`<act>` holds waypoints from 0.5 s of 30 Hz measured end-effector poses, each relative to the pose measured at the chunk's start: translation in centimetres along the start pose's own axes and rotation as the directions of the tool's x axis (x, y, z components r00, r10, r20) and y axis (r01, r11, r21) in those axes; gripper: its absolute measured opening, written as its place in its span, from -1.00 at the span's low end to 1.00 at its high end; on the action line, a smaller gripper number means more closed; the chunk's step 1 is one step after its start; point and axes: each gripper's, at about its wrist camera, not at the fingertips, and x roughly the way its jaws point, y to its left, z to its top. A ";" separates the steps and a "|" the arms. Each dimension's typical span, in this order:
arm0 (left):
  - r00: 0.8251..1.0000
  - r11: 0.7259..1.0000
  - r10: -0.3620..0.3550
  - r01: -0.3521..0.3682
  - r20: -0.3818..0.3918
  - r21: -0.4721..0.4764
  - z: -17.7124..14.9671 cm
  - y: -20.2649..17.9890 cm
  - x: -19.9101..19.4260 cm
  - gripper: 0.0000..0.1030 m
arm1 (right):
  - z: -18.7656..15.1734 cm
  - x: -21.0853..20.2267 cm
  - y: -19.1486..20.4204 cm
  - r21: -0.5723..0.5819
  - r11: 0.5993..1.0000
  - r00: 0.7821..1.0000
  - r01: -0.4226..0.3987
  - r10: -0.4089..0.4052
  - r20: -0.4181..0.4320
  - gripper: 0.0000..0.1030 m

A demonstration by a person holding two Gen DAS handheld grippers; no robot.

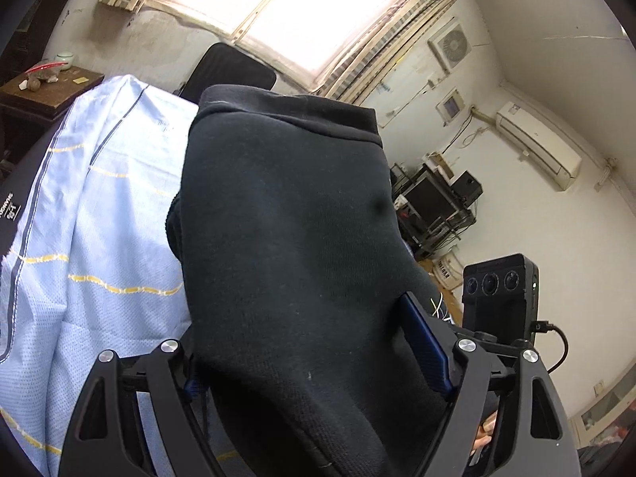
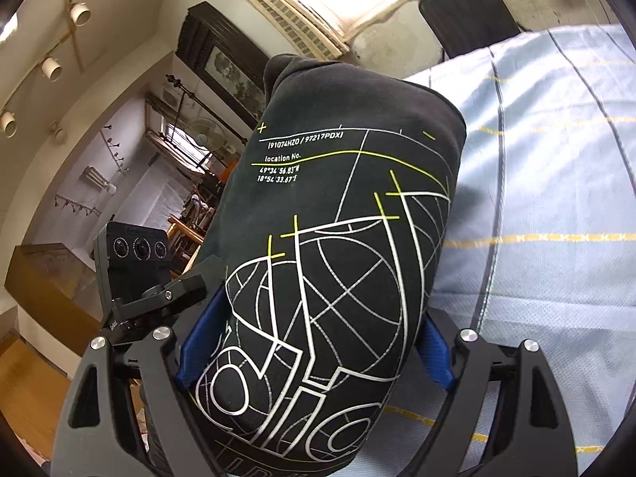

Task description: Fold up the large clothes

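Gripping 1 black sweatshirt (image 1: 286, 238) (image 2: 338, 258), both the left gripper (image 1: 318, 361) and right gripper (image 2: 314, 353) are holding it above a light-blue striped sheet (image 1: 99, 238) (image 2: 548, 206), a bright window (image 1: 286, 0) glowing beyond.

In the left wrist view the sweater (image 1: 286, 238) drapes over the left claw (image 1: 318, 361), hiding its fingertips; only one blue pad (image 1: 427, 349) shows beside the cloth, and the far pad is nearly all covered. The sweater's lower part runs off the bottom edge. In the right wrist view the print (image 2: 318, 278) is cut off at the bottom, its lowest letters unreadable. The right claw (image 2: 314, 353) tips are buried too. The sheet (image 2: 548, 183) runs past the frame edge.
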 end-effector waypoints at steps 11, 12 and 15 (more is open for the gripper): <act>0.999 0.998 0.011 -0.014 0.049 0.057 -1.8 -6.0 -4.8 0.59 | -1.1 -4.3 3.8 -0.040 0.999 0.999 -0.035 0.037 0.034 0.59; 0.998 0.998 0.011 -0.015 0.054 0.062 -2.3 -6.6 -5.4 0.59 | -1.5 -4.9 4.3 -0.048 0.998 0.998 -0.039 0.040 0.037 0.59; 0.998 0.997 0.013 -0.018 0.067 0.069 -3.6 -8.3 -6.8 0.59 | -2.9 -6.4 5.6 -0.060 0.997 0.998 -0.044 0.047 0.045 0.59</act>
